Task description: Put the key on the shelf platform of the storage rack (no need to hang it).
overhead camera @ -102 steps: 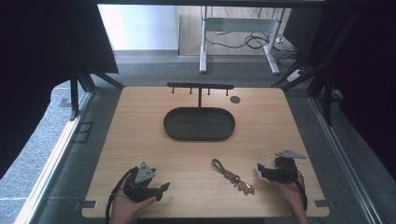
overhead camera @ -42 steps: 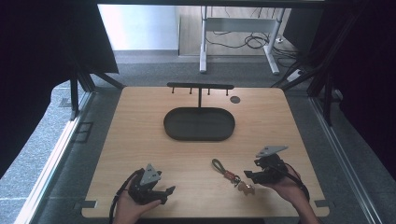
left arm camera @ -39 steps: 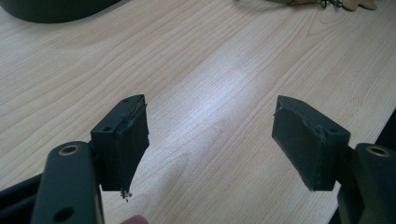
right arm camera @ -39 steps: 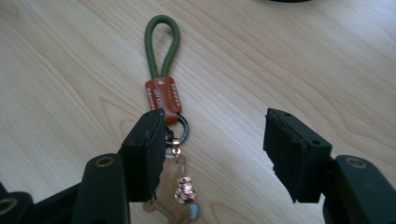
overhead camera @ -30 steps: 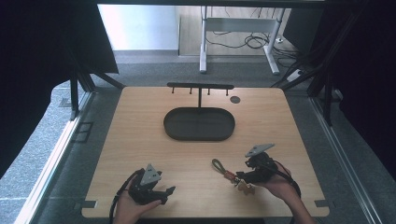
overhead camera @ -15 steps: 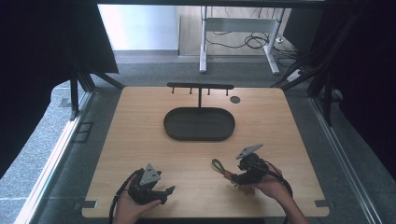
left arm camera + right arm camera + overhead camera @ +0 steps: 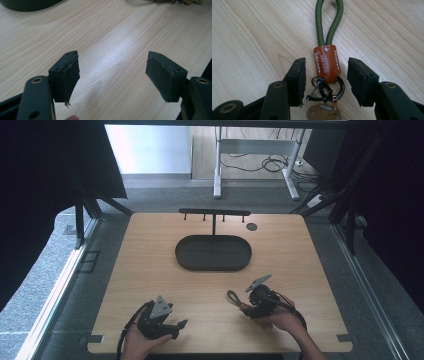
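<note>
In the high view, the table carries a dark oval tray with a hook rack behind it; the left gripper rests near the front edge, well apart from the right gripper, which points at a keychain lying on the wood in front of the tray. In the left gripper view, the left gripper stands wide open over bare wood and holds nothing. In the right gripper view, the right gripper is open, its jaws flanking the orange leather tab without touching it; the green cord loop extends ahead, and black rings lie below the tab. Risk, as a judgement: closing now may catch the rings instead of the tab, or the flat tab may slip because little of it rises above the wood.
</note>
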Demonstrator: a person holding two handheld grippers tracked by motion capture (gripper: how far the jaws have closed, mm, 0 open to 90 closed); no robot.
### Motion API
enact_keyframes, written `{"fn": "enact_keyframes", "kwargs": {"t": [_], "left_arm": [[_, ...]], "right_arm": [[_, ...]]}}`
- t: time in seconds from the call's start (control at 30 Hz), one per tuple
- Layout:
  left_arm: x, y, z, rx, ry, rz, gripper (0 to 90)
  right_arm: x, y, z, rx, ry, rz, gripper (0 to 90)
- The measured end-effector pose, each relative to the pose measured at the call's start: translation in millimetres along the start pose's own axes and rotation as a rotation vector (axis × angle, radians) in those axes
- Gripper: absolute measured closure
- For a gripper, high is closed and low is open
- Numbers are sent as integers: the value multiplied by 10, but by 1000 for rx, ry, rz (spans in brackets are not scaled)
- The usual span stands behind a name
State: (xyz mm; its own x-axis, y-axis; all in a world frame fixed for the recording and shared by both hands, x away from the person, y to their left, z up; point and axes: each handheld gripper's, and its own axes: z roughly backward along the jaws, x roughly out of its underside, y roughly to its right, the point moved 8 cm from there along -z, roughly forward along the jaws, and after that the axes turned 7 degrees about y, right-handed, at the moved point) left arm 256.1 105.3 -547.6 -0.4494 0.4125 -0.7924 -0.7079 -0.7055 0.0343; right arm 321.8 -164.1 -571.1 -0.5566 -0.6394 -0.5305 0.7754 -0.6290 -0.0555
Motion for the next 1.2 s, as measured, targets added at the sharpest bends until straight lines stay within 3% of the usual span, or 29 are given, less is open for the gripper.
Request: {"fn": "enact_keyframes", "kwargs": {"t": [0.3, 0.77, 1.0, 1.2], "left_arm": [[0, -6, 4, -1, 1, 1, 276], [-3, -2, 9, -3, 2, 4, 276], [-1, -5, 0, -3, 1, 1, 276], [3, 13, -16, -2, -5, 0, 276]], "right_arm": [[-11, 6, -112, 6, -33, 19, 586], [-12, 23, -97, 28, -36, 24, 664], [-72, 33, 59, 22, -4, 24, 669], [-169, 43, 308, 15, 63, 29, 671]]}}
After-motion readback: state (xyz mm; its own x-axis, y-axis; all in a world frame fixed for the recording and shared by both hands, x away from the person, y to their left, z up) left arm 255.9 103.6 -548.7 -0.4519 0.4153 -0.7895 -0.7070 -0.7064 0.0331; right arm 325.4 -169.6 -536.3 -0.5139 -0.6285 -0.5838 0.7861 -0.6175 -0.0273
